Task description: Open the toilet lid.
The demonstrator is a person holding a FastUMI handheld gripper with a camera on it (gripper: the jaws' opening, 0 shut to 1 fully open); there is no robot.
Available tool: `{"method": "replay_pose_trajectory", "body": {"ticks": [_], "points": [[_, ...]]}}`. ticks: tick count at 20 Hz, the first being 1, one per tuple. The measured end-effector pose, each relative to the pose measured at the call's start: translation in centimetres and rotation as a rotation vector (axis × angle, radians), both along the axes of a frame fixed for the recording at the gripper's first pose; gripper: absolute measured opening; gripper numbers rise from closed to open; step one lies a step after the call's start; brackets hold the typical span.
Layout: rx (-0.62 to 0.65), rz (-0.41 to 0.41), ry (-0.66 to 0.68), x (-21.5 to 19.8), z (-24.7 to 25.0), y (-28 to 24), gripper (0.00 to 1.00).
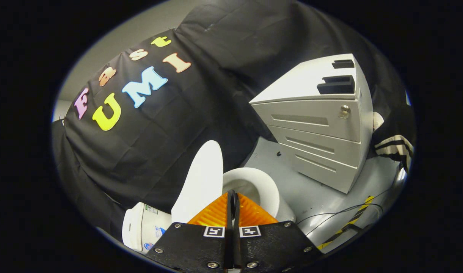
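Gripper (232,203), fingers pressed together on nothing; the lid (201,182) stands raised just ahead, left of the bowl (254,185). Lid looks rigid, smooth, hinged; its free edge would give best purchase.

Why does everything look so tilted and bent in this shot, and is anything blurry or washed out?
Gripper view: the fisheye lens bows straight edges, so the drawer cabinet leans and curves. The raised toilet lid is bright, nearly washed out, and the floor carries soft glare. The gripper, its fingers closed together with nothing between them, sits close to the lens and looks a little soft. The rest is fairly sharp.
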State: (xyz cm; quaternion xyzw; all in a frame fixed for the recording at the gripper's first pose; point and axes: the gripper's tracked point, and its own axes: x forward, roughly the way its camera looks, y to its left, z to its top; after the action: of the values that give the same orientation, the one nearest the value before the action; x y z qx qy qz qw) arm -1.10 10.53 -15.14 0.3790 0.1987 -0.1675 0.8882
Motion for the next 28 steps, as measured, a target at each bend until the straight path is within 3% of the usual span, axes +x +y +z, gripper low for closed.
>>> {"method": "replay_pose_trajectory", "body": {"ticks": [14,28], "points": [[-0.138,0.064,-0.070,0.9,7.0,3.4,0.00],[-0.227,0.099,-0.089,1.3,10.3,5.6,0.00]]}}
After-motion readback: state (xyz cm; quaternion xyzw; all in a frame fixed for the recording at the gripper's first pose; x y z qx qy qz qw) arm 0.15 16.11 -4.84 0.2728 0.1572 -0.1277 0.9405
